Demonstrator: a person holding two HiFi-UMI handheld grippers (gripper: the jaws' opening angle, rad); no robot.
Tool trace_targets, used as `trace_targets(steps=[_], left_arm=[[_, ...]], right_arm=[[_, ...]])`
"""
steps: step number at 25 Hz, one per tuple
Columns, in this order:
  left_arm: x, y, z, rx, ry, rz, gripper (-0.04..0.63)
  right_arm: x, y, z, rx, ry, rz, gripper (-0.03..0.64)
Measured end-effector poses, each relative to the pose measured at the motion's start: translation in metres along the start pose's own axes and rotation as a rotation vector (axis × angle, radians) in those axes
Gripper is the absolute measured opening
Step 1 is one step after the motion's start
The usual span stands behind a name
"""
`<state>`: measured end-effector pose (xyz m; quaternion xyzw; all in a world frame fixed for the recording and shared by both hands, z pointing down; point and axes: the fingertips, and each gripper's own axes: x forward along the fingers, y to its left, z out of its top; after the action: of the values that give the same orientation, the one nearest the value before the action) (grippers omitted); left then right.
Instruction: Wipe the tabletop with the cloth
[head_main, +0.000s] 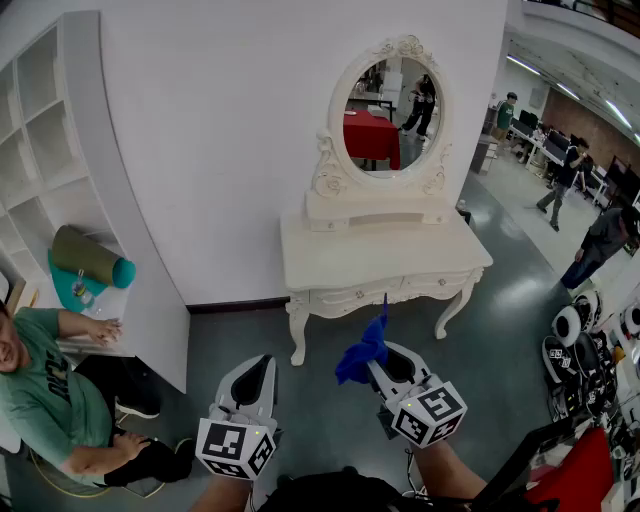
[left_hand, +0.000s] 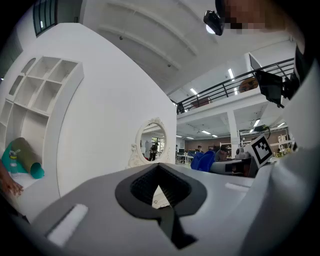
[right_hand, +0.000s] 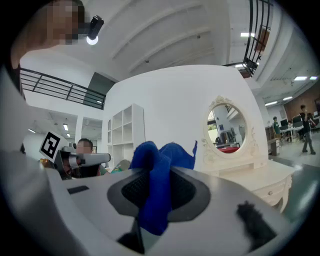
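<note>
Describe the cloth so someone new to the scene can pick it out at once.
Start at the white dressing table with the oval mirror. In front of it, low in the head view, the right tool pinches the cloth. It is a crumpled bright blue bunch; the left tool holds nothing.

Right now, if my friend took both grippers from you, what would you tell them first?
Left gripper: jaws together, nothing in them, held low over the floor.
Right gripper: jaws shut on the blue cloth, which sticks up in a bunch above them.
The white dressing table stands ahead against the wall. Its top looks bare, and the cloth is not touching it.
Done: the cloth is picked up.
Left: step closer, lay the cloth on the tabletop and wipe across it. No wiping has started.
</note>
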<state>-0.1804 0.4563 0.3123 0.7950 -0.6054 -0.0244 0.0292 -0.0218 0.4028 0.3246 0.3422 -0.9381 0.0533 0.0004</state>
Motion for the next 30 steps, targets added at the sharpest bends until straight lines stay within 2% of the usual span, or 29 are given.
trace_targets(steps=[4,10,24,30], left_arm=[[-0.005,0.001,0.002,0.016,-0.003,0.026,0.006],[-0.008,0.003,0.001,0.018,0.006,0.013,0.006],[-0.025,0.029,-0.004,-0.045,0.002,-0.049,0.006],[-0.034,0.044,-0.011,-0.027,0.014,-0.102,0.006]], right_arm=[[-0.001,0.004,0.001,-0.002,-0.004,0.005,0.092],[-0.002,0.006,0.003,-0.002,-0.007,-0.002,0.092],[0.01,0.033,0.004,0.024,-0.023,0.01,0.094],[0.02,0.048,-0.002,0.045,-0.029,-0.014,0.094]])
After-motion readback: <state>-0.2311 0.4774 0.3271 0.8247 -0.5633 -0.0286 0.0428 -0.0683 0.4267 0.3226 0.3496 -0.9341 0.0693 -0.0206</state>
